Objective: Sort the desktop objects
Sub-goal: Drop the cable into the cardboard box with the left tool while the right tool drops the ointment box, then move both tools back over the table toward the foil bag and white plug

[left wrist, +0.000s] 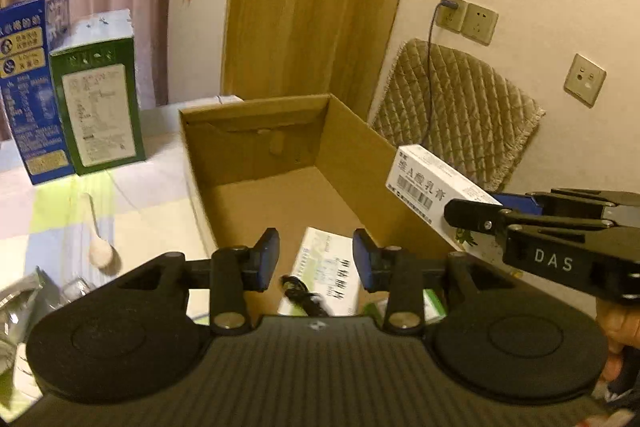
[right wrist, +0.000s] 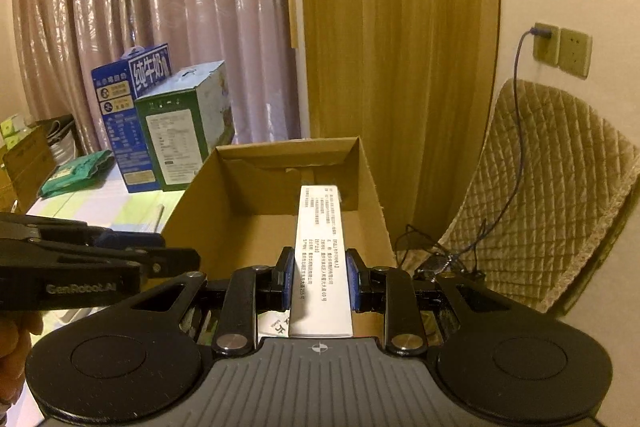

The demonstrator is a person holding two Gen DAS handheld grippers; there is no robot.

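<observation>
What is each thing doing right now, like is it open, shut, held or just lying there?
Cardboard box: open on top, a white and green packet lying inside.
White carton: held over the box.
Right gripper: shut on the white carton.
Left gripper: open, holding nothing.
Blue carton: upright, closed.
Green carton: upright, closed.
Wall plug: plugged in.

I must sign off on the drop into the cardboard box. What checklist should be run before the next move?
1. Right claw shut on the white carton: ok.
2. Carton above the cardboard box: ok.
3. Box floor has bare room: ok.
4. Left claw empty, pads apart: ok.
5. Left claw out of the drop path: cannot tell.
6. White packet already in the box: ok.
</observation>
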